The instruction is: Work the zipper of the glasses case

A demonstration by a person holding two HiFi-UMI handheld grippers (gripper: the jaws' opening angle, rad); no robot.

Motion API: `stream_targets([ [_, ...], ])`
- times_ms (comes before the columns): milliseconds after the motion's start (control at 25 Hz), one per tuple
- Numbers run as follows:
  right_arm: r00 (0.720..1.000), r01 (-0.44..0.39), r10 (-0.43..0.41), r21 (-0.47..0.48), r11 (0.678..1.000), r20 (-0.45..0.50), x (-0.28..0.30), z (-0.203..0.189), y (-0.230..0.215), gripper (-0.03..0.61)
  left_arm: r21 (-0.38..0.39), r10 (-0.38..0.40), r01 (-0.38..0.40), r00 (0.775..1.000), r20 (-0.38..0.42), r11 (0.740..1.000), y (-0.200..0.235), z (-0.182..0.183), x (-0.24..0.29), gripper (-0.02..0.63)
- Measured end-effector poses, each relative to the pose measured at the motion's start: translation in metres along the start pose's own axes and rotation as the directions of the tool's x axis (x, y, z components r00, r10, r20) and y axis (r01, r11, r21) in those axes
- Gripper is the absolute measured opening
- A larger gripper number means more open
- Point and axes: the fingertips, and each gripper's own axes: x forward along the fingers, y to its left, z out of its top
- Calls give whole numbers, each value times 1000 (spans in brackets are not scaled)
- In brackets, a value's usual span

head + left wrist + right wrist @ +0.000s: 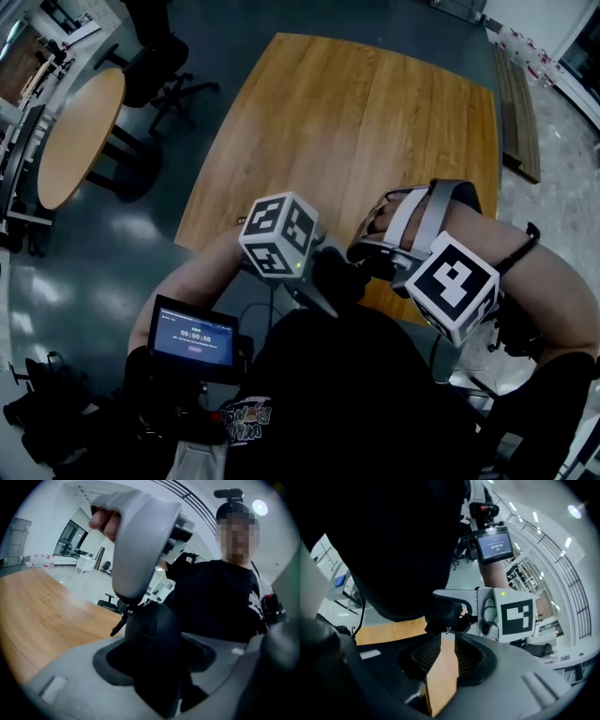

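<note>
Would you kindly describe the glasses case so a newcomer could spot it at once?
At the near edge of the big wooden table, the left gripper and right gripper meet. The rounded black glasses case is clamped in the left one, its zipper pull jutting.

Head view: I look steeply down from the person's head, over the chest (356, 394). The table (356, 122) spreads to the far side, and both grippers sit near.
Left gripper view: my camera rides the left gripper (323, 295) and faces back at the chest, with the glasses case (152, 658) almost against the lens.
Right gripper view: my camera rides the right gripper (366, 261) and tilts down at the table, close in.
Shared: each gripper view catches the case and the other gripper. All three views show the table.
</note>
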Motion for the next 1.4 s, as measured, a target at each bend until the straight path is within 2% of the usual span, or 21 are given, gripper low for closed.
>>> stream_targets([
  [80, 1000, -25, 25, -31, 999, -12, 1, 2, 0, 78, 10, -9, 9, 1000, -13, 1000, -1, 2, 4, 276],
  [280, 996, -89, 90, -19, 996, 30, 2, 6, 6, 74, 7, -23, 23, 999, -27, 1000, -2, 1, 8, 275],
  [520, 997, -80, 81, -125, 989, 3, 14, 13, 8, 38, 4, -17, 17, 995, -95, 1000, 0, -11, 11, 275],
  [600, 999, -28, 31, -123, 992, 26, 13, 14, 2, 28, -5, -19, 19, 997, -70, 1000, 1, -11, 11, 273],
  [720, 993, 101, -96, -86, 991, 63, 9, 10, -10, 25, -15, -38, 38, 999, 17, 999, -1, -2, 4, 270],
  [840, 963, 224, -232, 75, 972, 137, 4, 4, -18, 6, -19, -68, 71, 990, 126, 997, -7, 10, -1, 268],
  [920, 939, 269, -298, 170, 948, 174, 3, 2, -21, 5, -30, -72, 78, 985, 155, 997, -7, 13, -3, 268],
  [960, 930, 287, -320, 188, 939, 179, 3, 1, -21, 5, -36, -73, 79, 986, 153, 996, -6, 12, -3, 268],
  [1040, 921, 323, -353, 183, 928, 167, 4, -2, -22, 3, -44, -73, 80, 987, 142, 996, -4, 10, -5, 268],
  [1120, 915, 360, -381, 158, 920, 135, 3, -6, -24, 3, -51, -79, 88, 983, 164, 995, -2, 12, -9, 268],
  [1280, 896, 431, -439, 109, 896, 66, -6, -14, -30, 3, -67, -108, 134, 948, 299, 989, -3, 25, -22, 267],
  [1400, 879, 475, -477, 69, 877, 6, -15, -20, -31, 0, -82, -99, 137, 929, 356, 987, 0, 30, -29, 265],
])
